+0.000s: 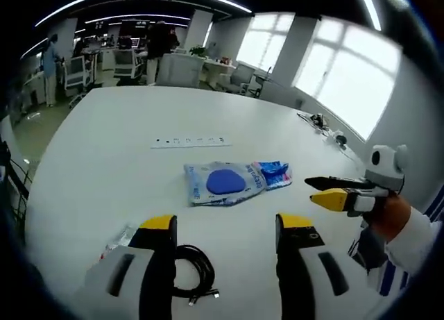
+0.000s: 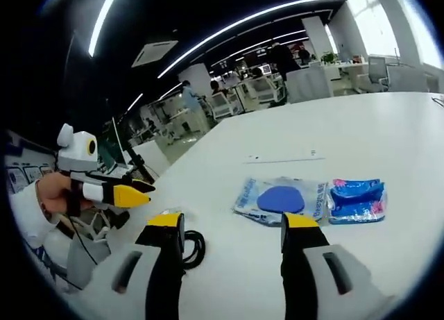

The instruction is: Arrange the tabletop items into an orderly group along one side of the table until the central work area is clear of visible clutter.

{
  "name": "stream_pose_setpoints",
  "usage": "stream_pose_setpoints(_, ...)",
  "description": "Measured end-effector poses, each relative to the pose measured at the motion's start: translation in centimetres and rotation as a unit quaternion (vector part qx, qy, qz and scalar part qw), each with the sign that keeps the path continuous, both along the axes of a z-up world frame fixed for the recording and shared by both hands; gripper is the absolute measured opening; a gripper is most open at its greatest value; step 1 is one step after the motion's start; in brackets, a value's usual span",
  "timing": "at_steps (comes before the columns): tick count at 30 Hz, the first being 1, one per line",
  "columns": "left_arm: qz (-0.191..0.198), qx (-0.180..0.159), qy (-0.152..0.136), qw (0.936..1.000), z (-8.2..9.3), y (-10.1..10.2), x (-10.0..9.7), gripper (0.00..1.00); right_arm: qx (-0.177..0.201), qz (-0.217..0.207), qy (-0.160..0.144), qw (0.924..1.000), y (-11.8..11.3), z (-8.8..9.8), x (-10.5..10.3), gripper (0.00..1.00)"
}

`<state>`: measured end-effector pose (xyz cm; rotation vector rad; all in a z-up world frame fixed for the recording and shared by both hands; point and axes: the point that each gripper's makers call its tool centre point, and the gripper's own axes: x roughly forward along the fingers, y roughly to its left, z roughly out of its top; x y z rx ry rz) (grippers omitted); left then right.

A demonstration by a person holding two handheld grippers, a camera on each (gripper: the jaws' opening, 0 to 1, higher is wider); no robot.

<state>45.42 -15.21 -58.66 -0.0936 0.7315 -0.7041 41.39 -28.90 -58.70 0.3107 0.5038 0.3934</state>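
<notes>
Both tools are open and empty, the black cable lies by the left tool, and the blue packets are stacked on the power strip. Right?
Not quite. The blue packets lie on the bare table, apart from the power strip, nearer the tools; the left gripper view shows the gap. The rest holds: left tool and right tool open, empty, cable by the left.

A clear packet (image 1: 217, 182) with a blue oval inside lies flat at frame centre, touching a smaller blue packet (image 1: 274, 174) on its right. A white power strip (image 1: 191, 141) lies above them, apart. A coiled black cable (image 1: 193, 271) and a clear wrapper (image 1: 122, 237) sit at lower left.
</notes>
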Motion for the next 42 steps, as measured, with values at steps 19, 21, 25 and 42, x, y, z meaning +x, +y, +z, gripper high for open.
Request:
stream_pose_setpoints(19,0.005,-0.02,-0.003,0.9998,1.2,7.2,-1.0,0.58,0.01,0.032,-0.003,0.9994,6.6,1.0,0.2,0.54)
stream_pose_setpoints(21,0.005,-0.024,0.0,0.9997,1.3,7.8,-1.0,0.58,0.012,0.035,-0.002,0.9993,7.1,1.1,0.4,0.54)
stream_pose_setpoints(25,0.007,-0.03,0.001,0.9995,1.5,8.9,-0.9,0.58,0.013,0.042,-0.002,0.999,8.2,1.2,0.6,0.54)
stream_pose_setpoints(42,0.01,-0.045,0.002,0.9989,1.9,12.8,-1.0,0.58,0.019,0.067,0.003,0.9976,11.6,0.8,2.1,0.53)
